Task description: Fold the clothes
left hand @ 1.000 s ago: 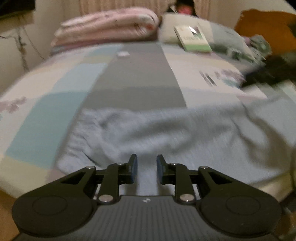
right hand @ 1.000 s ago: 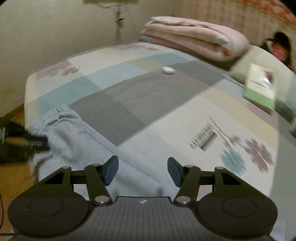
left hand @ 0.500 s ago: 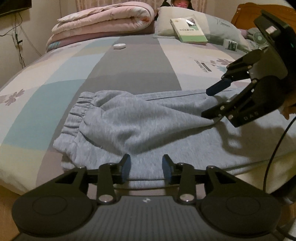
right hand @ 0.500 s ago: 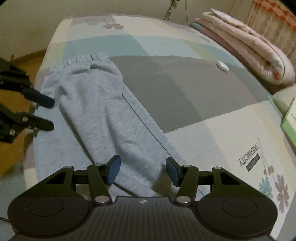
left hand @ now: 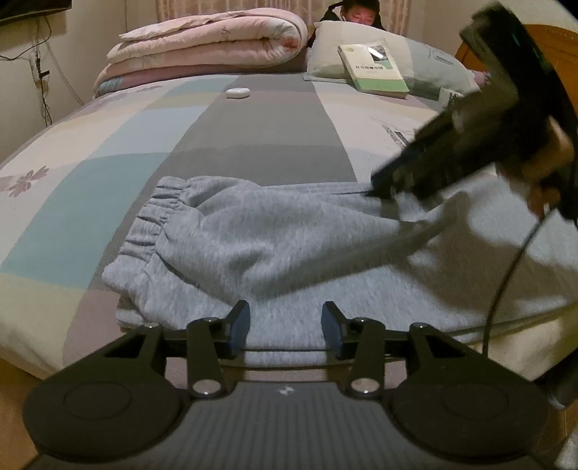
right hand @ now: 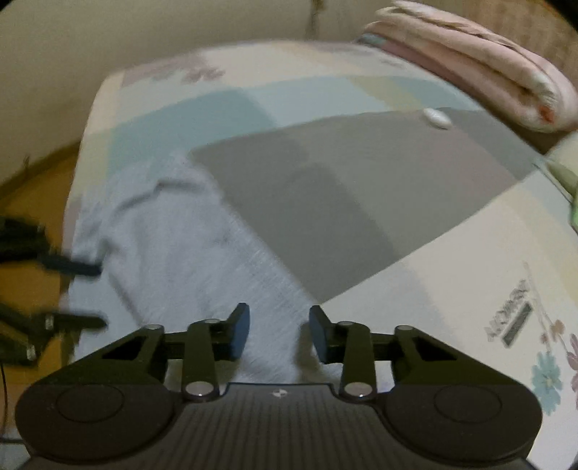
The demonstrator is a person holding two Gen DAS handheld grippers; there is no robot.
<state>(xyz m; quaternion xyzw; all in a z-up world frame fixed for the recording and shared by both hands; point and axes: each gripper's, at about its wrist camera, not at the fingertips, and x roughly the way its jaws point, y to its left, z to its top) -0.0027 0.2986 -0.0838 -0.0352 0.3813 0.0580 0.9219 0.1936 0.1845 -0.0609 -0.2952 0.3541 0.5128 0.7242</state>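
Grey sweatpants (left hand: 271,246) lie across the near part of the bed, their elastic band (left hand: 151,217) at the left. My left gripper (left hand: 285,325) hangs over the pants' near edge. Its jaws are opening and the pads touch no cloth. From the right, my right gripper (left hand: 386,197) reaches down onto the pants' far side. In the right wrist view the right gripper (right hand: 278,329) is closing with grey cloth (right hand: 173,253) between its jaws, and a gap still shows beside the pads. The left gripper (right hand: 99,294) appears at that view's left edge.
The patchwork bedspread (left hand: 260,137) carries a small white case (left hand: 237,93). A folded pink quilt (left hand: 206,47), a pillow (left hand: 426,65) and a green book (left hand: 372,68) lie at the head, with a person (left hand: 357,11) behind. A black cable (left hand: 505,271) hangs at the right.
The right gripper has come down onto the pants and its jaws have narrowed. The left gripper's jaws have spread wider while it stayed in place.
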